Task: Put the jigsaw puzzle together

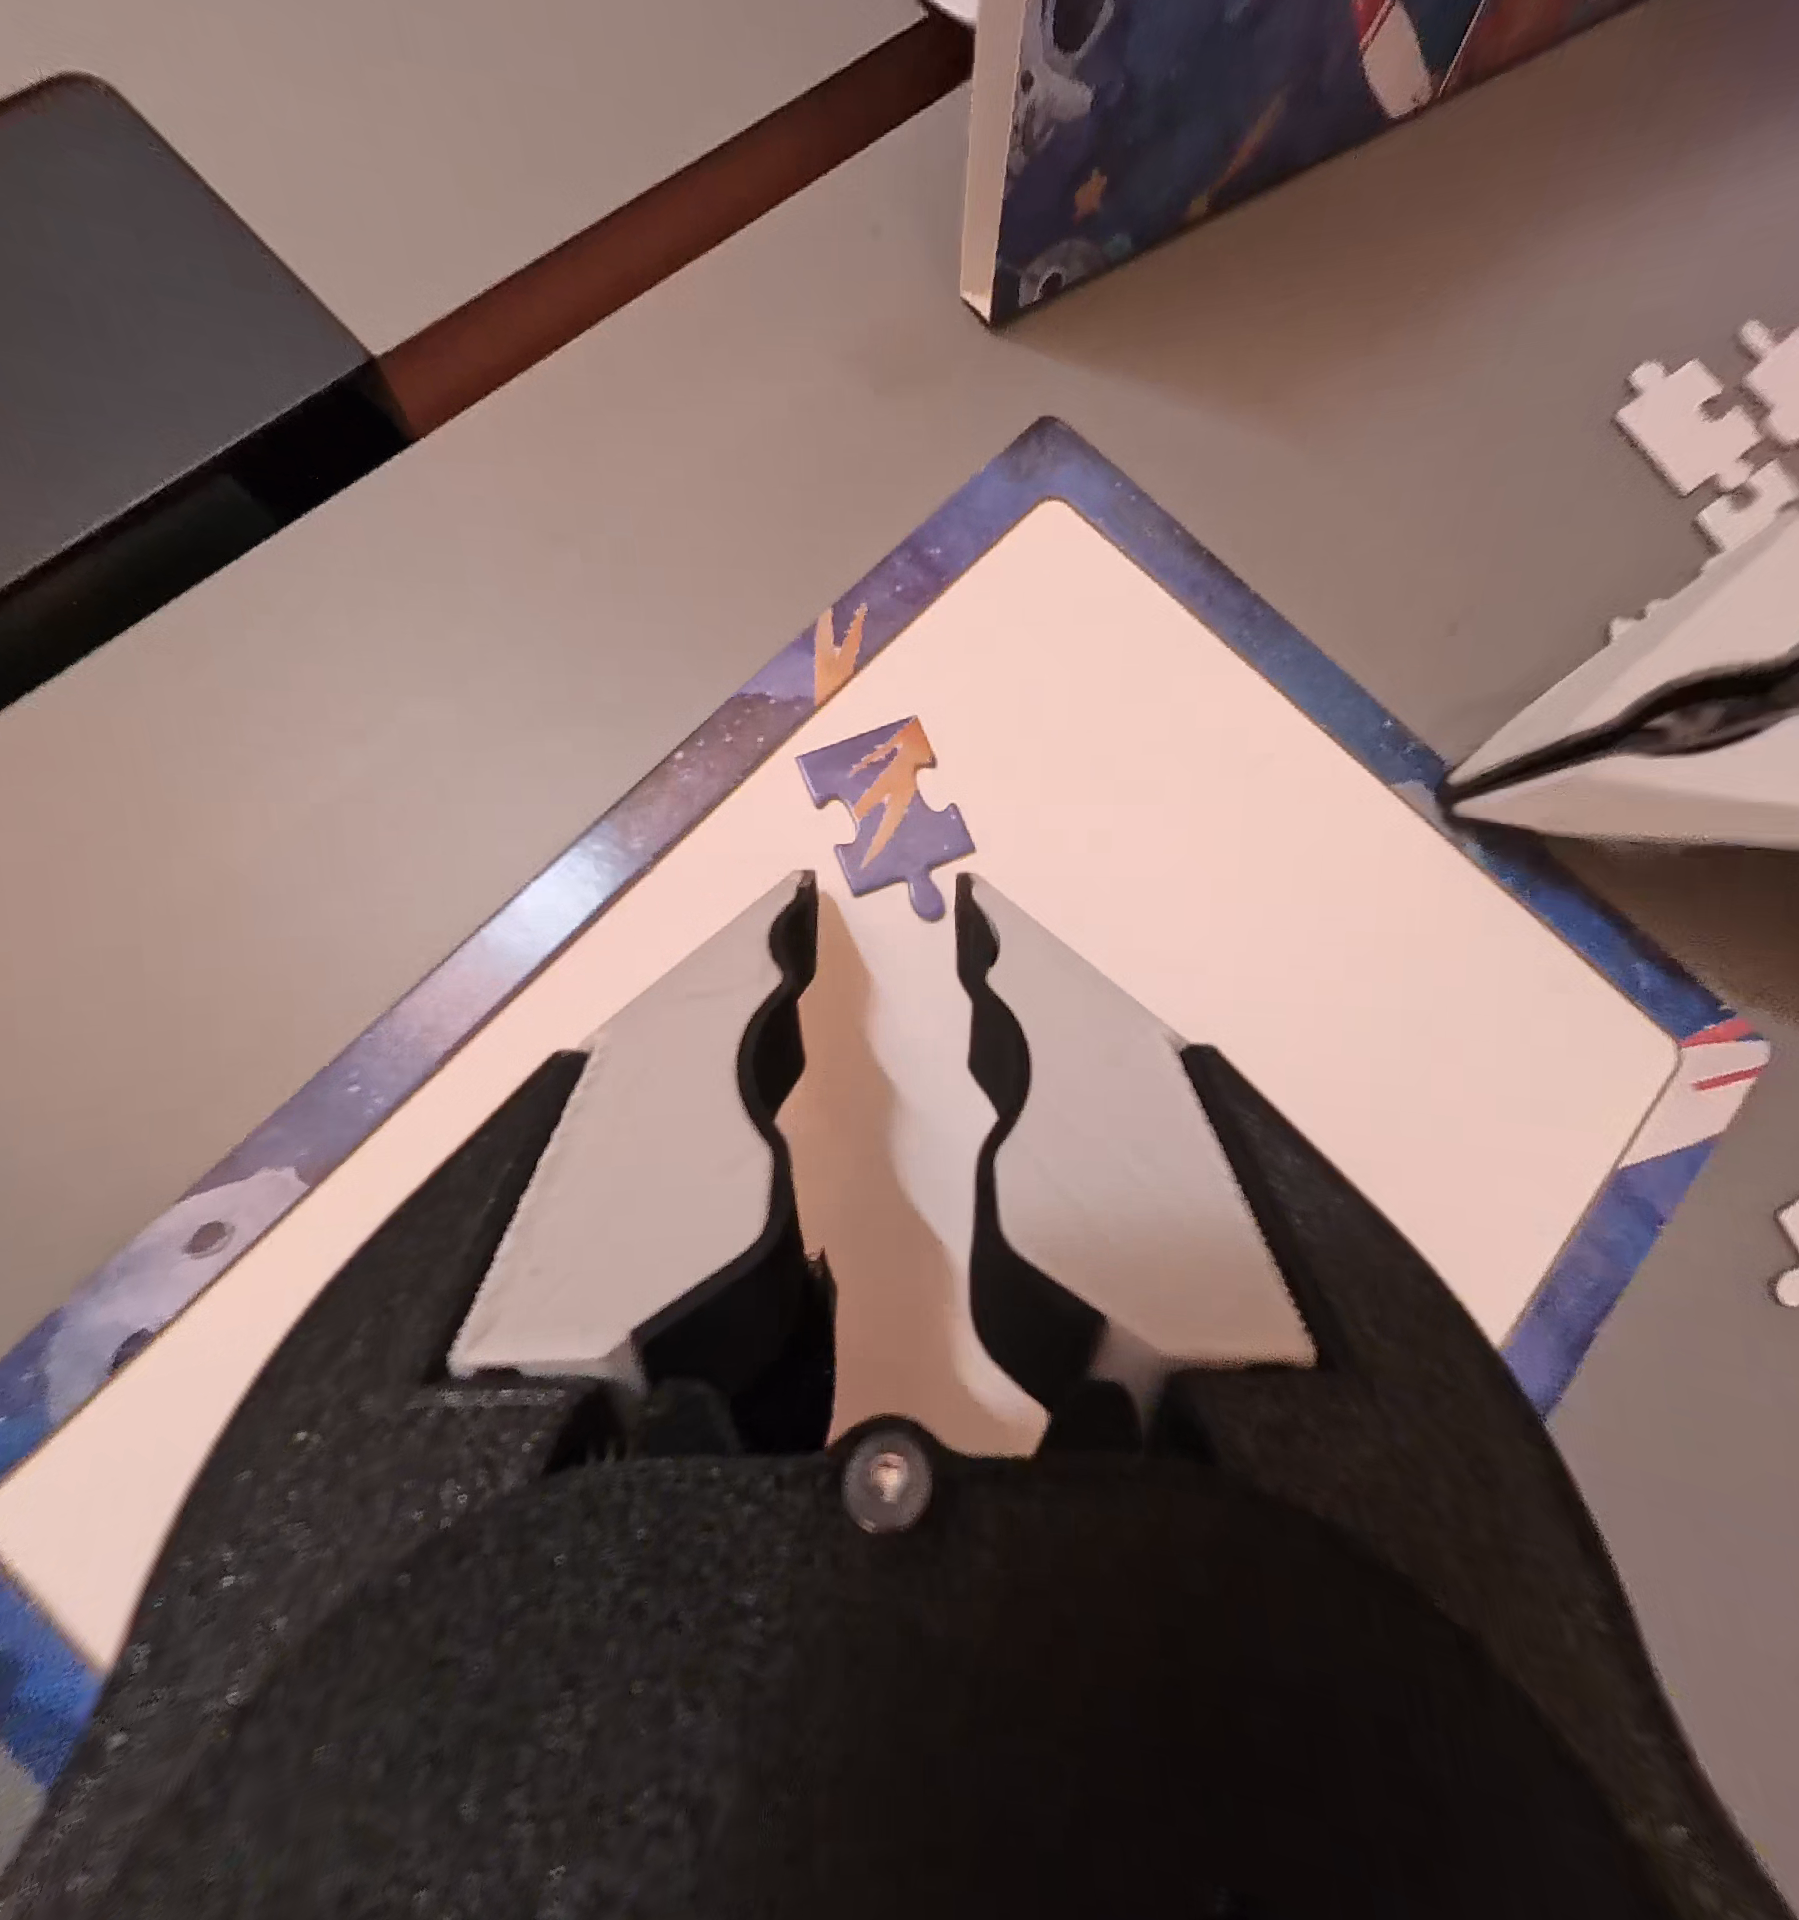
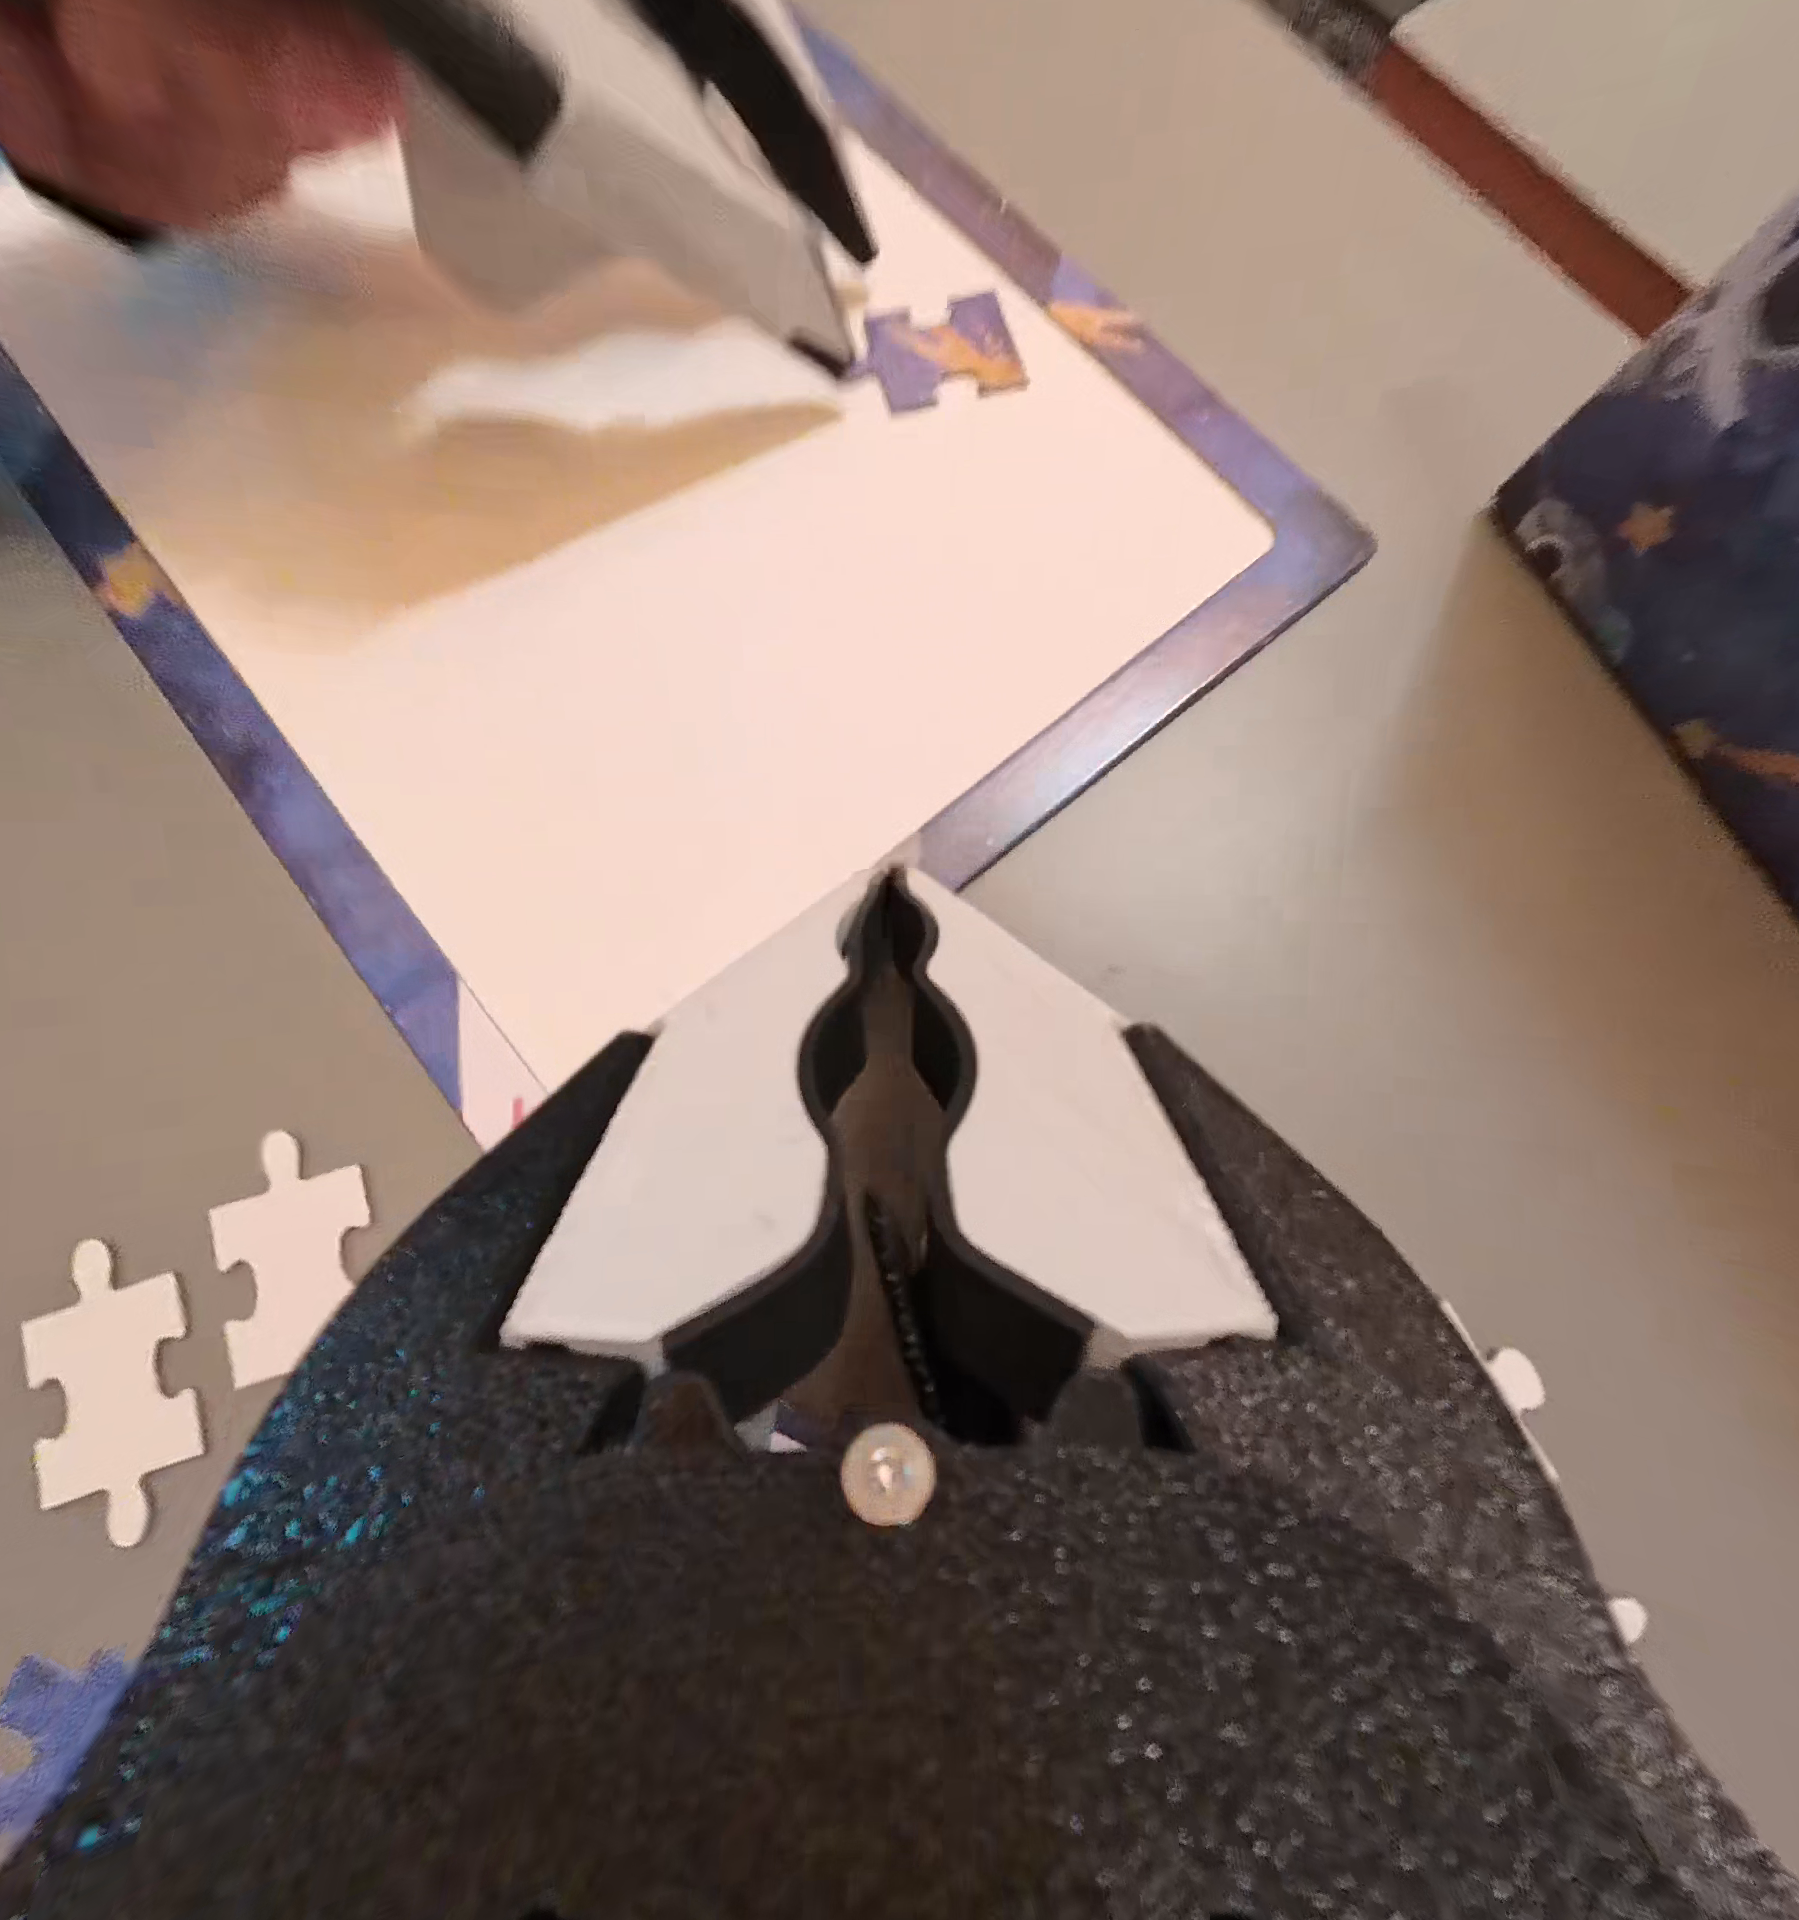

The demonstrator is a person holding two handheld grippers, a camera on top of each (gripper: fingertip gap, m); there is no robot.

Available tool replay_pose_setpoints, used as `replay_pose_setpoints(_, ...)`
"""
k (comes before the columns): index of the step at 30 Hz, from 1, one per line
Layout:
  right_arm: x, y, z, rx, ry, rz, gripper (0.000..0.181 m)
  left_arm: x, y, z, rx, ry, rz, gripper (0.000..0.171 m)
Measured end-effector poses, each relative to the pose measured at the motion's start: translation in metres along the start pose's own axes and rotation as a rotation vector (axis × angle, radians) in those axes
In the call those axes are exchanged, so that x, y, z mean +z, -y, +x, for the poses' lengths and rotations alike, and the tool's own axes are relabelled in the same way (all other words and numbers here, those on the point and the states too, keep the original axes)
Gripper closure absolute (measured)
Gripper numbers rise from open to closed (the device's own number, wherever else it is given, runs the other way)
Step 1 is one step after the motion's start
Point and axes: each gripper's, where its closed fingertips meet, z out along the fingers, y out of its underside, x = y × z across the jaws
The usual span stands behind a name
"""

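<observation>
A purple puzzle piece with an orange streak (image 1: 879, 805) lies flat on the white inside of the puzzle frame (image 1: 666, 769), near its blue border. My left gripper (image 1: 884, 883) is open, with its fingertips just short of the piece and its knob close to the right fingertip (image 1: 968, 904). The pads do not press on it. The right wrist view shows the same piece (image 2: 947, 348) at the left gripper's tips (image 2: 838, 348). My right gripper (image 2: 887, 885) is shut over the frame's border (image 2: 1134, 707), with nothing seen between its pads. It also shows in the left wrist view (image 1: 1653, 727).
The blue puzzle box (image 1: 1186, 156) stands beyond the frame; it also shows in the right wrist view (image 2: 1705, 520). White face-down pieces (image 1: 1747, 416) (image 2: 116, 1382) and a purple piece (image 2: 33, 1745) lie on the grey table (image 1: 459, 520). A dark object (image 1: 95, 312) sits past the table's brown edge. About 12 cm separates my left fingertips from my right. The purple piece (image 2: 33, 1745) lies some 20 cm from my right tips, 30 cm from my left tips.
</observation>
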Motion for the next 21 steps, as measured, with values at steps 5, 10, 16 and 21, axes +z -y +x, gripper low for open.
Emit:
replay_pose_setpoints(5,0.001,0.001,-0.001,-0.014,-0.007,0.007,0.181,0.005,0.002,0.018,-0.082,-0.093,0.054,0.145)
replay_pose_setpoints(10,0.001,0.001,0.000,0.004,0.008,0.012,0.181,0.007,0.006,0.036,-0.076,-0.148,0.053,0.144)
replay_pose_setpoints(16,0.000,0.001,0.000,0.003,0.009,0.014,0.181,0.006,0.023,0.004,0.076,0.015,0.031,0.171)
replay_pose_setpoints(21,0.000,0.000,0.000,0.010,0.014,0.017,0.181,0.023,0.021,-0.005,0.097,0.061,-0.053,0.171)
